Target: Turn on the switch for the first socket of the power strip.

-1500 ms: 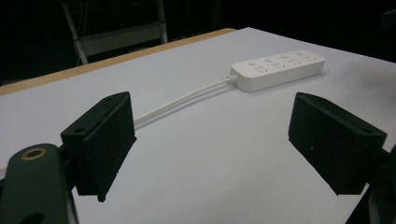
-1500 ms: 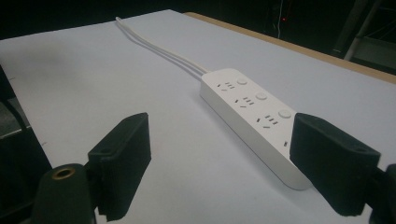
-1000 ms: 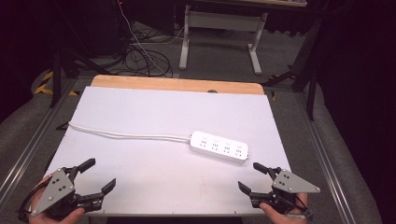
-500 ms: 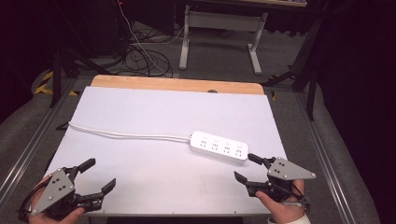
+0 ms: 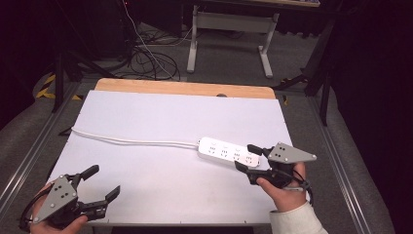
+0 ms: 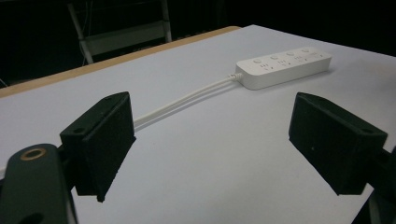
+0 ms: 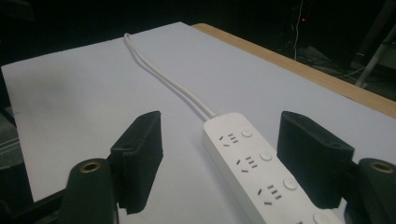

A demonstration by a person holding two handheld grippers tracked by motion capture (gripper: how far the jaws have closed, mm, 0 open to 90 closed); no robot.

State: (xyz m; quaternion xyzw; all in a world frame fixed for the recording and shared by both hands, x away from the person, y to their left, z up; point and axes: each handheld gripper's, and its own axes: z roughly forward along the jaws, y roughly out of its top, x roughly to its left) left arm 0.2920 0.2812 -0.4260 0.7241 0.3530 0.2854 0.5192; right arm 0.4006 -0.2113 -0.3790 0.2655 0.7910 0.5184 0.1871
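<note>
Here the white power strip (image 5: 229, 151) lies flat on the white sheet covering the table (image 5: 146, 112), toward the right half and a little nearer the person than the middle. Its white cable (image 5: 131, 141) runs leftward across the sheet to the table's left edge.

The right tongs (image 5: 248, 158) sit at the strip's near right end, held in the person's right hand (image 5: 282, 190). Their jaws have just been closing but stand apart; in the right gripper view the strip lies between the two black jaws, its sockets and round buttons facing up, and the pads do not press on it. One jaw stands just beside the strip's long edge, while the other stands a little apart from it.

The left tongs (image 5: 102, 183) rest at the near left corner of the table, held in the left hand (image 5: 58, 214), well apart from the strip. Their jaws are spread wide with nothing between them but bare sheet; in the left gripper view the strip (image 6: 285, 65) lies farther off, its cable (image 6: 187, 100) running toward the left jaw.
</note>
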